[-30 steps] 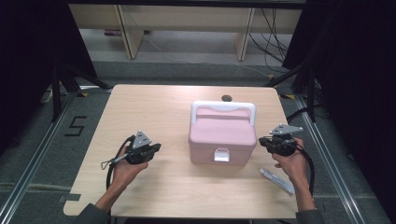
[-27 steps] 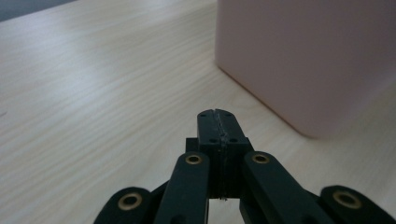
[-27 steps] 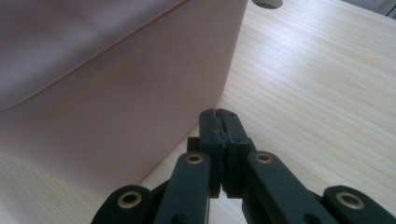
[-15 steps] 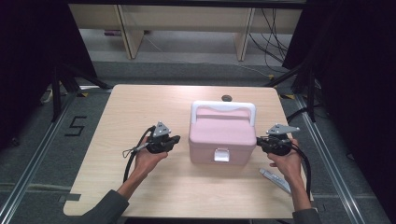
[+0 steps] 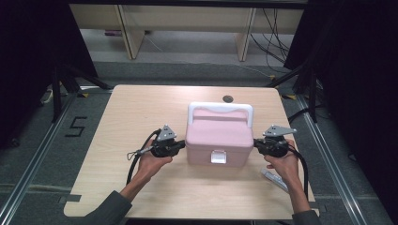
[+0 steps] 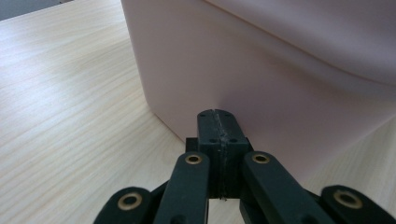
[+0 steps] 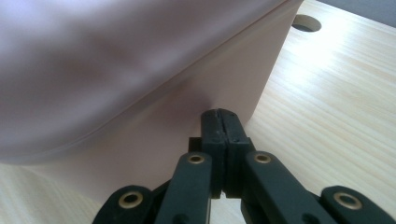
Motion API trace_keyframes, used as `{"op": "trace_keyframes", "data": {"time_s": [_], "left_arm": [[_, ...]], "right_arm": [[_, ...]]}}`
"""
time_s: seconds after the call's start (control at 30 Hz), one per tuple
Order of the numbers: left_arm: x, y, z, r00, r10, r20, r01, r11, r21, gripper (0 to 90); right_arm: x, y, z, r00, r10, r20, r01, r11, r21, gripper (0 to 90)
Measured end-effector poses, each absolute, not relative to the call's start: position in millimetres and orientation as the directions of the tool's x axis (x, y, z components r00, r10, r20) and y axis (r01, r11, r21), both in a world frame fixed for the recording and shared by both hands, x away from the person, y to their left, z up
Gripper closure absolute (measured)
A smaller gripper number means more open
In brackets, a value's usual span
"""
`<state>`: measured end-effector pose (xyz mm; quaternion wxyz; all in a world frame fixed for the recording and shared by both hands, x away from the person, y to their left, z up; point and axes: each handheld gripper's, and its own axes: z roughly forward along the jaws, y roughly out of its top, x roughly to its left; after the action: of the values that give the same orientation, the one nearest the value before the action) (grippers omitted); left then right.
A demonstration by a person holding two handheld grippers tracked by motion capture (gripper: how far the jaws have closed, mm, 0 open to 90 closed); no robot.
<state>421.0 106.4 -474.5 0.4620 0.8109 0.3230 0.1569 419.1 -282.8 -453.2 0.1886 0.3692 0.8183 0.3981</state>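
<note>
A pink plastic box (image 5: 219,137) with a white handle (image 5: 220,108) and a white front latch (image 5: 218,156) stands in the middle of the wooden table (image 5: 136,112). My left gripper (image 5: 182,146) is shut, its tips against the box's left wall (image 6: 224,70). My right gripper (image 5: 256,145) is shut too, its tips against the box's right wall (image 7: 154,135). Neither holds anything. In the left gripper view my left gripper (image 6: 218,116) meets the wall low down; in the right gripper view my right gripper (image 7: 220,115) does the same.
A small clear packet (image 5: 276,180) lies on the table by my right wrist. A round cable hole (image 5: 228,99) sits near the table's far edge. Black stands and shelving lie beyond the table; a "5" (image 5: 76,126) is marked on the floor at left.
My left gripper has moved right across the table to the box's left side. My right gripper has edged slightly left, closer to the box's right side.
</note>
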Motion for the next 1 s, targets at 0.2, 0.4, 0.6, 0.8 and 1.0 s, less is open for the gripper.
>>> {"op": "trace_keyframes", "data": {"time_s": [0.2,0.4,0.6,0.8,1.0], "left_arm": [[412.1,120.8,-474.3,0.734,0.678,-0.038,0.377,-0.361,0.853,89.9],[407.0,137.6,-474.7,0.719,0.692,-0.057,0.397,-0.341,0.852,89.9],[401.0,147.9,-473.9,0.722,0.691,-0.027,0.388,-0.372,0.844,89.9],[392.6,153.6,-473.1,0.728,0.685,-0.033,0.392,-0.376,0.839,89.8],[388.9,157.5,-473.8,0.723,0.688,-0.052,0.400,-0.357,0.844,89.9]], "right_arm": [[413.2,-267.5,-451.7,-0.680,0.733,-0.012,0.454,0.435,0.777,90.0],[409.0,-251.6,-453.2,-0.712,0.702,-0.032,0.413,0.455,0.789,90.0],[405.6,-242.4,-453.6,-0.726,0.687,-0.012,0.420,0.457,0.784,90.0],[403.0,-237.5,-454.9,-0.732,0.682,-0.001,0.422,0.454,0.785,90.0],[401.1,-234.2,-455.6,-0.751,0.661,-0.012,0.404,0.473,0.783,90.0]]}}
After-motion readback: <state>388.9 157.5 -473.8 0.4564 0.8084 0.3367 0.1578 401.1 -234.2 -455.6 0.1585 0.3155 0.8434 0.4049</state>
